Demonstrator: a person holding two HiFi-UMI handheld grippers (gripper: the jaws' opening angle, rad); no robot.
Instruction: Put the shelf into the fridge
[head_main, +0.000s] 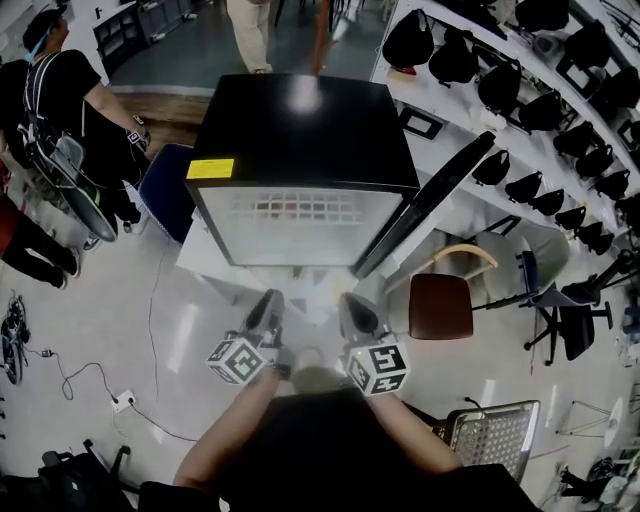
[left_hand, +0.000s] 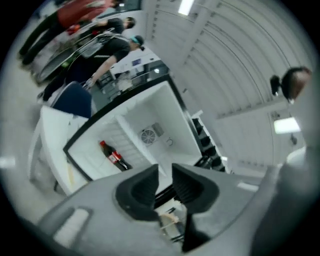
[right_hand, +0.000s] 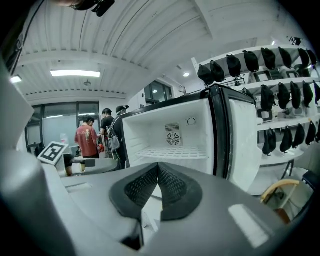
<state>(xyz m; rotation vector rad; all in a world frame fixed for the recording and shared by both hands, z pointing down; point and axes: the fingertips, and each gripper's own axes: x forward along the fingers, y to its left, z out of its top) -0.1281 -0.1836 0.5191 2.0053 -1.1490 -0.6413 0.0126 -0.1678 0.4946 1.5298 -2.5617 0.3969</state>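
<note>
The black fridge (head_main: 300, 130) stands on a low white stand with its door (head_main: 430, 200) swung open to the right. A white wire shelf (head_main: 300, 212) lies level inside it; in the right gripper view the shelf (right_hand: 172, 152) sits below the fan. A cola bottle (left_hand: 114, 156) shows inside the fridge in the left gripper view. My left gripper (head_main: 272, 297) (left_hand: 165, 167) hangs in front of the fridge, rolled to one side, its jaws apart with nothing between them. Beside it my right gripper (head_main: 345, 300) (right_hand: 158, 165) has its jaw tips touching and holds nothing.
A brown chair (head_main: 440, 305) stands right of the door and a metal mesh piece (head_main: 490, 435) lies at the lower right. Racks of black gear (head_main: 540, 110) line the right wall. People (head_main: 80, 100) and a blue seat (head_main: 165, 185) are at the left. A cable and socket (head_main: 122, 400) lie on the floor.
</note>
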